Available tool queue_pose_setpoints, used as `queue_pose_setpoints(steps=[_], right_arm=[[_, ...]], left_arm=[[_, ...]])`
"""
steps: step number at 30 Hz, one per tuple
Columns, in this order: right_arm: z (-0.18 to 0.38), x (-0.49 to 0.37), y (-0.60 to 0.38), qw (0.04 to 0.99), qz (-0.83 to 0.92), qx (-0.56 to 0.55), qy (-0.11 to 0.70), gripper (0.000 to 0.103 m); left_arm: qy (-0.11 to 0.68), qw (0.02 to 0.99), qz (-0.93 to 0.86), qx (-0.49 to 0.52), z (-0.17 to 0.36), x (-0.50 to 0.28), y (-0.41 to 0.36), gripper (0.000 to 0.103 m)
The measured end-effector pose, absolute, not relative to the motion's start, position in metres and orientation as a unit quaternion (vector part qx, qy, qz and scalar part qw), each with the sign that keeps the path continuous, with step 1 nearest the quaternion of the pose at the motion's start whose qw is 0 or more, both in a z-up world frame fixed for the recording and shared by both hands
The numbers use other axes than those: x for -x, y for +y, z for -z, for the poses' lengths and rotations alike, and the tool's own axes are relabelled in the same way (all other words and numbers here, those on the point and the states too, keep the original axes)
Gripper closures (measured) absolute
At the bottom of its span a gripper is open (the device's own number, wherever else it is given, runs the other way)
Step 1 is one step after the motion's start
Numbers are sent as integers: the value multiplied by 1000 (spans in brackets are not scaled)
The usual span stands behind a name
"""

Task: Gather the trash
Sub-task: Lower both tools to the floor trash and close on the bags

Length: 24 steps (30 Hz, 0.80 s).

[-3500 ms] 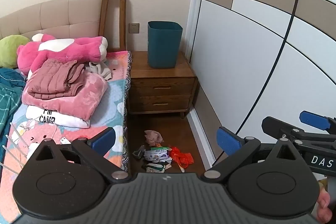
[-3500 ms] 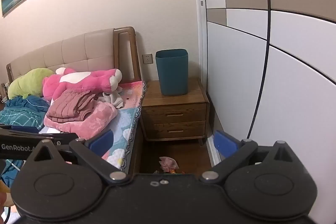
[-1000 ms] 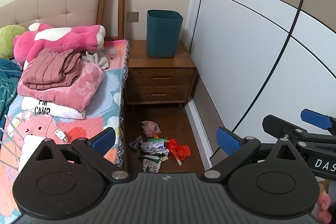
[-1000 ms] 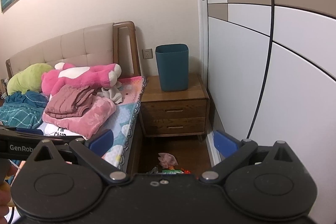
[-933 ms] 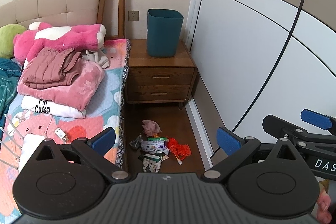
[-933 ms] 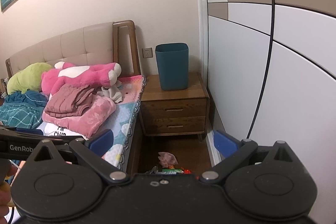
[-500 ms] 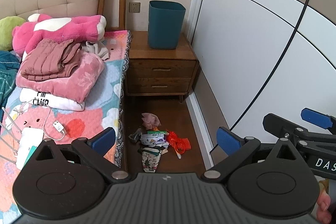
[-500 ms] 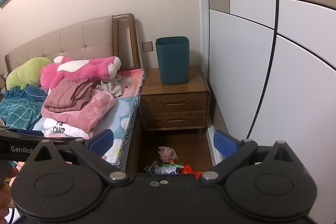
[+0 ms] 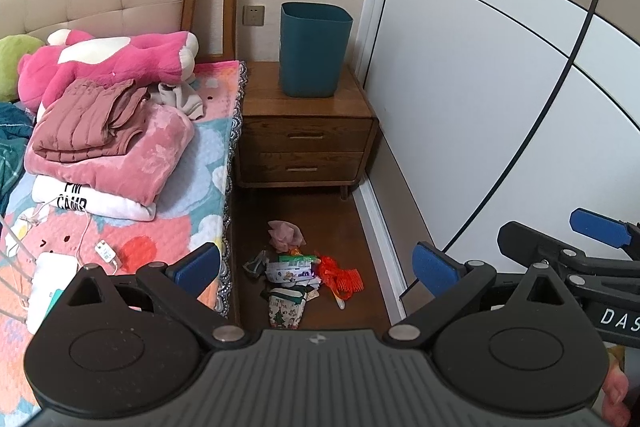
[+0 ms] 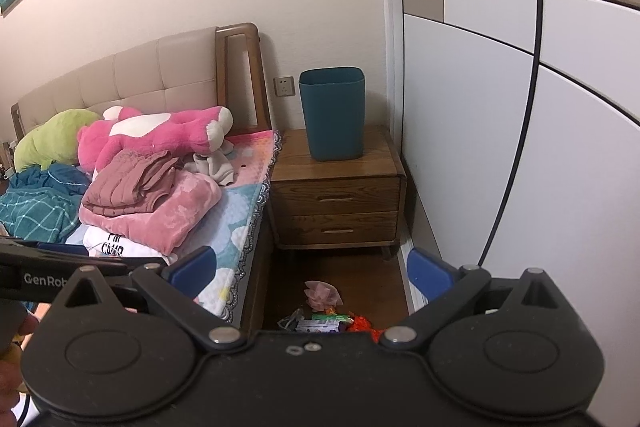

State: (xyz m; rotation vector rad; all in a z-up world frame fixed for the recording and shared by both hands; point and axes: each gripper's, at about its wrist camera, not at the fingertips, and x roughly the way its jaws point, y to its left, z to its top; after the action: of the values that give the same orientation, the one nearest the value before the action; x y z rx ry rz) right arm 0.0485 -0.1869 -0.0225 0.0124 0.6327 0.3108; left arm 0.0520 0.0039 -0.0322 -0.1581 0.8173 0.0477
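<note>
A heap of trash lies on the dark wood floor between the bed and the wardrobe: a crumpled pink tissue (image 9: 285, 234), a white and green wrapper (image 9: 294, 267), an orange net (image 9: 340, 274) and a patterned paper cup (image 9: 286, 310). In the right wrist view the pink tissue (image 10: 321, 294) and part of the heap show. A teal bin (image 9: 314, 49) (image 10: 333, 113) stands on the nightstand. My left gripper (image 9: 316, 263) hangs open above the heap, well off the floor. My right gripper (image 10: 310, 273) is open and empty too, with the heap partly hidden by its body.
The wooden nightstand (image 9: 306, 147) with two drawers stands against the far wall. On the left, the bed (image 9: 120, 211) carries folded clothes, a pink plush toy (image 9: 120, 61), a charger and a white box. A white and brown wardrobe (image 9: 500, 87) closes the right side.
Both views have tilted down and moved a little forward, so the trash heap shows more fully. Both grippers stay open and empty.
</note>
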Motion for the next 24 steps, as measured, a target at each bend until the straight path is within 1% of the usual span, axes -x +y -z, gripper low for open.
queue_pose_setpoints(steps=[5, 8, 14, 18, 24], right_arm=[[27, -70, -193, 936, -159, -10, 313, 2], [33, -105, -200, 932, -173, -14, 318, 2], [57, -201, -213, 919, -213, -13, 331, 2], [78, -267, -213, 901, -240, -14, 360, 2], [113, -315, -192, 886, -238, 18, 397, 2]], left_arm=[[406, 910, -35, 79, 38, -85, 3, 0], [408, 908, -51, 84, 42, -110, 4, 0], [417, 899, -103, 88, 58, -173, 6, 0], [420, 894, -130, 85, 75, -206, 14, 0], [443, 881, -143, 86, 118, -235, 53, 0]])
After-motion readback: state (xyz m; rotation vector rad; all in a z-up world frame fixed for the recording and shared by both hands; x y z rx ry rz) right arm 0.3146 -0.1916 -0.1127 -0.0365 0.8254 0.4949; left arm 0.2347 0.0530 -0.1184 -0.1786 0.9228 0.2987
